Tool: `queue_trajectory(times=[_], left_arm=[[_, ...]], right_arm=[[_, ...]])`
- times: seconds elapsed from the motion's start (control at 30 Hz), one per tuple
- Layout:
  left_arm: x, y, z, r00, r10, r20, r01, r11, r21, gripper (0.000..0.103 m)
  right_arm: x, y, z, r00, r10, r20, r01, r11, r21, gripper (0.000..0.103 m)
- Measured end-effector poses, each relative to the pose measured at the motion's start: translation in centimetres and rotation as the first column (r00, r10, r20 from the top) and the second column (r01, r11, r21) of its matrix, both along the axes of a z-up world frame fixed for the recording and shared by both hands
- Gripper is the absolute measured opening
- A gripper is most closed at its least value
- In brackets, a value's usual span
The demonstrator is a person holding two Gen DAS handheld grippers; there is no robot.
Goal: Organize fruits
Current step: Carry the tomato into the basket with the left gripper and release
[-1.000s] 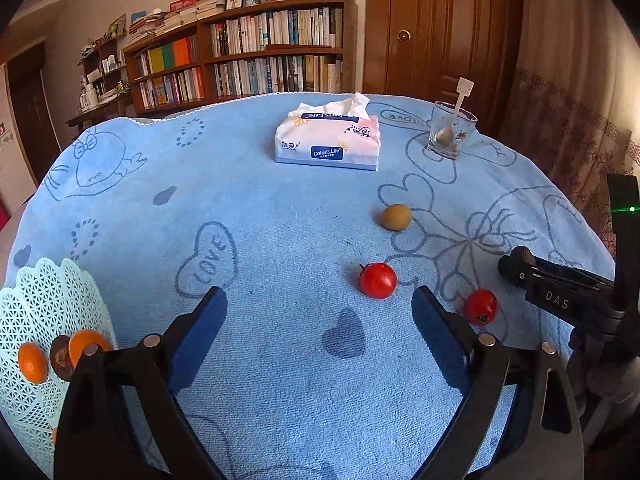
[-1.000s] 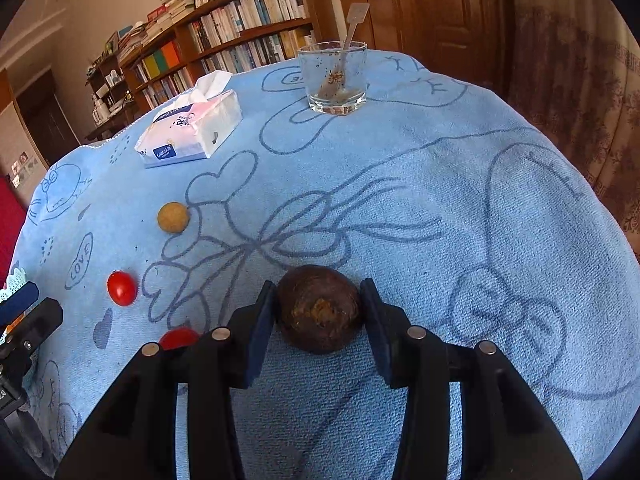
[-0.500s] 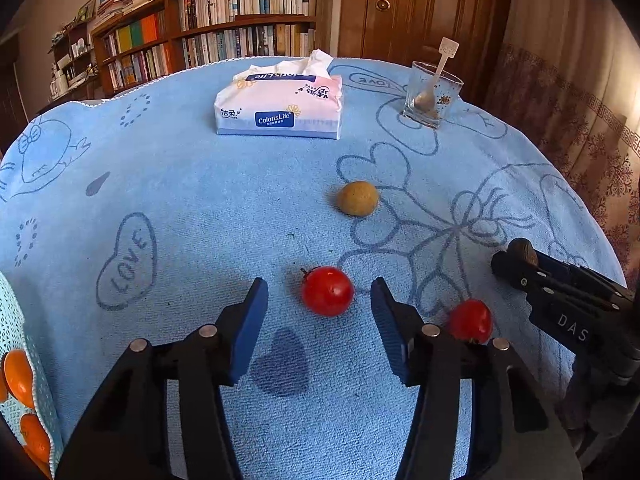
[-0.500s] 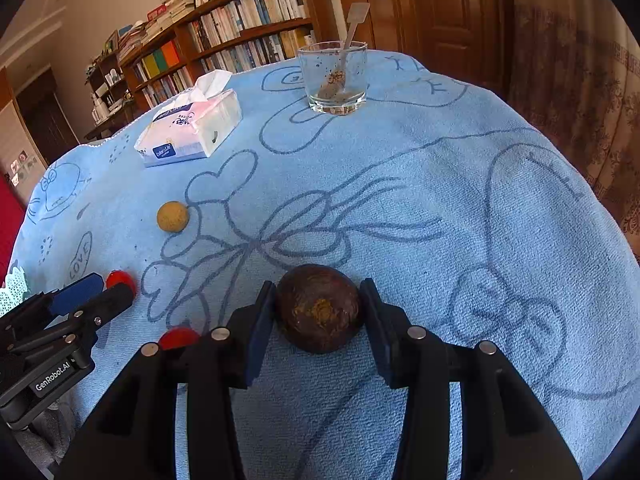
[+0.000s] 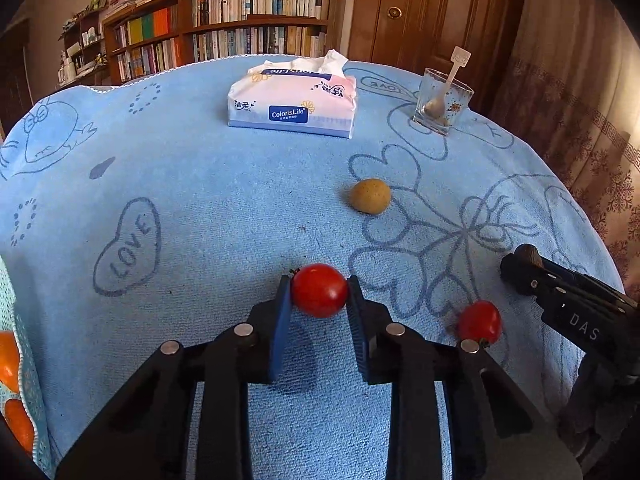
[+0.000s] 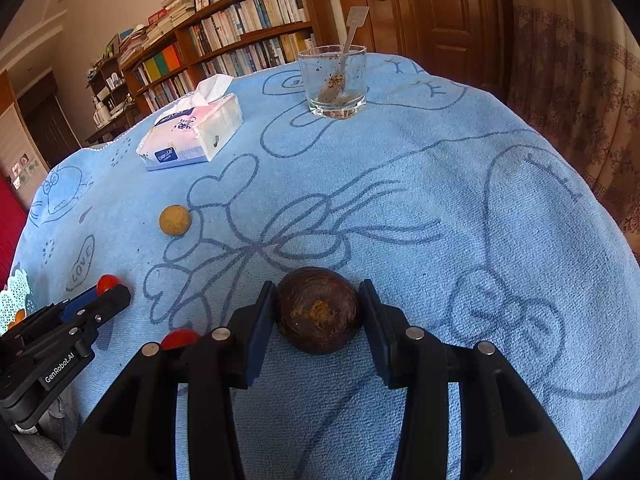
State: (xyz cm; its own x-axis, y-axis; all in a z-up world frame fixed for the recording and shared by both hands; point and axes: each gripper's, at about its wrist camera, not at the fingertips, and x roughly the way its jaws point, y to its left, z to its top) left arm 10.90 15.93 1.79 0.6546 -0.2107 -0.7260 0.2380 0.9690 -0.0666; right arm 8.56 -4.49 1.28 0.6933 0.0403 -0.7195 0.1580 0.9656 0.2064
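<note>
Done: orange fruits [image 5: 9, 354] already sit in the white basket [image 5: 24, 360].
Left gripper [image 5: 319, 292]: squeezing a red tomato [image 5: 319, 290].
Right gripper [image 6: 318, 306]: squeezing a dark brown fruit [image 6: 319, 310].
Left to do: second tomato [image 5: 479, 321] and tan fruit [image 5: 370, 195] wait on the blue cloth [image 5: 200, 184].
Words: tissue pack [image 5: 292, 100] says "ColorisLife"; cloth says "LOVE".

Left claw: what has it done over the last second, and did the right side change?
The left claw moved forward over the cloth and closed on the red tomato. The right claw kept its grip on the dark brown fruit; other items stayed put.
</note>
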Motion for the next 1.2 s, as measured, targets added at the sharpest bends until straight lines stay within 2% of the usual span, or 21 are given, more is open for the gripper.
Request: queue_trajectory(times=[0.63, 0.93, 1.2], left_arm=[[-5.5, 5.0, 4.3, 0.981, 0.148, 0.124, -0.151, 0.988, 0.015, 0.028], [-8.2, 9.5, 6.3, 0.952, 0.256, 0.167, -0.257, 0.966, -0.013, 0.028], [-10.3, 14.6, 6.9, 0.912, 0.367, 0.182, -0.368, 0.929, -0.028, 0.028]], right_arm=[[-1.2, -0.6, 1.4, 0.997, -0.013, 0.07, 0.009, 0.998, 0.056, 0.042], [-2.8, 0.8, 3.3, 0.992, 0.027, 0.122, -0.034, 0.998, 0.057, 0.042], [-4.2, 2.4, 4.2, 0.987, 0.073, 0.143, -0.081, 0.995, 0.054, 0.042]])
